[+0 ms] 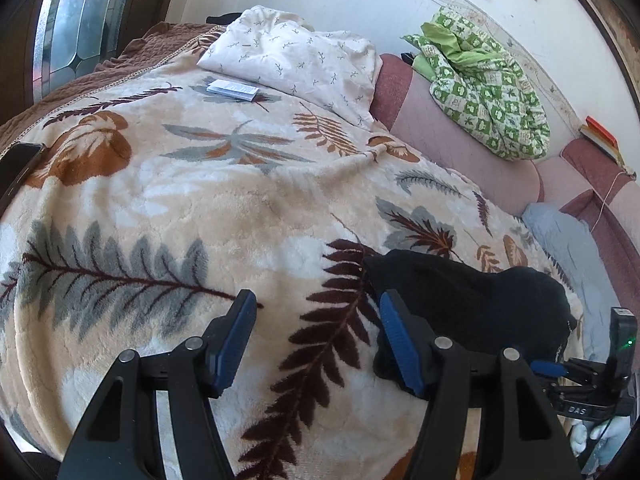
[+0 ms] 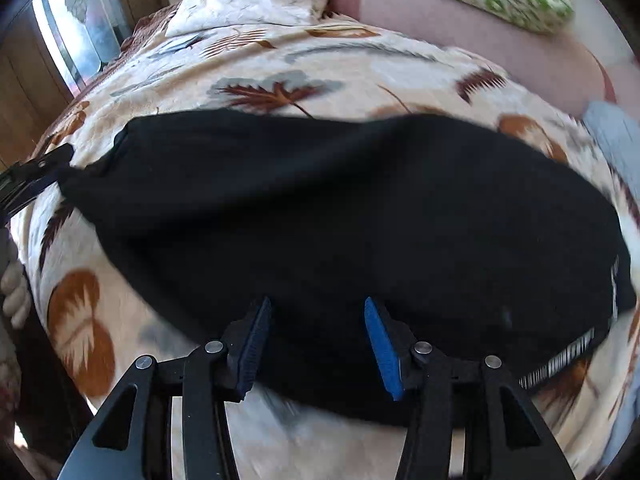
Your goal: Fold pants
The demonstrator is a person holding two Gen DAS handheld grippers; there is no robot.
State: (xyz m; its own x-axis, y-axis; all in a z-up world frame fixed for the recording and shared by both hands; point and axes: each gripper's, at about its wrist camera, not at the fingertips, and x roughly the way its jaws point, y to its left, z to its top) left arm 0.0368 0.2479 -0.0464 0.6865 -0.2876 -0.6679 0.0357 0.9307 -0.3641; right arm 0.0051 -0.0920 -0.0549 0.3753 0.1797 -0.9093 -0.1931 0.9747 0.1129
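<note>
While the black pants (image 2: 340, 216) lie in a long folded band across the leaf-patterned blanket (image 1: 224, 200), your left gripper (image 1: 318, 320) hangs wide apart over bare blanket just beside their end, holding nothing. Your right gripper (image 2: 318, 320) also stands wide, its blue pads (image 2: 382, 346) over the pants' near edge, gripping nothing.

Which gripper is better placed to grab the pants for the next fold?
Right, probably. The right gripper hangs open directly over the black pants, while the left gripper is open mostly over bare blanket beside their end.
</note>
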